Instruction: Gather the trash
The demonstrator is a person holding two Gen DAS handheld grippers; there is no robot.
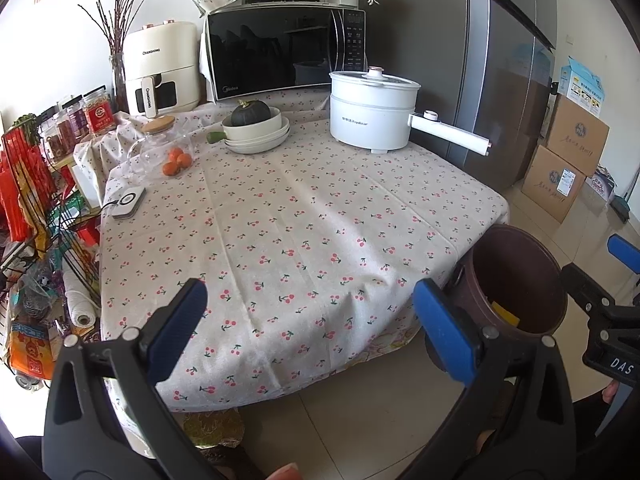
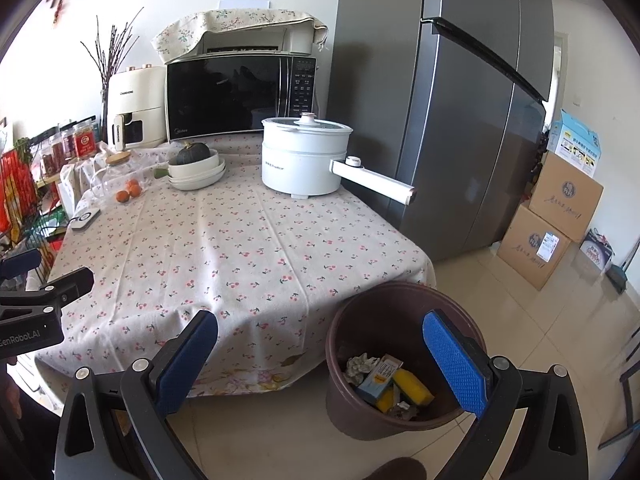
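A brown trash bin (image 2: 356,408) stands on the floor at the table's front right corner; it also shows in the left wrist view (image 1: 520,276). Inside lie a yellow sponge (image 2: 412,386), a small box (image 2: 378,376) and crumpled paper (image 2: 360,364). My right gripper (image 2: 320,364) is open and empty, held above the bin's near side. My left gripper (image 1: 312,328) is open and empty over the table's front edge, left of the bin. The right gripper's side shows at the right edge of the left wrist view (image 1: 604,304).
The table (image 1: 288,240) has a cherry-print cloth. At its back stand a white electric pot (image 1: 372,112), stacked bowls with a squash (image 1: 256,128), oranges (image 1: 176,160), a glass jar, a microwave (image 1: 284,52) and an air fryer. A fridge (image 2: 460,120) and cardboard boxes (image 2: 552,220) are to the right.
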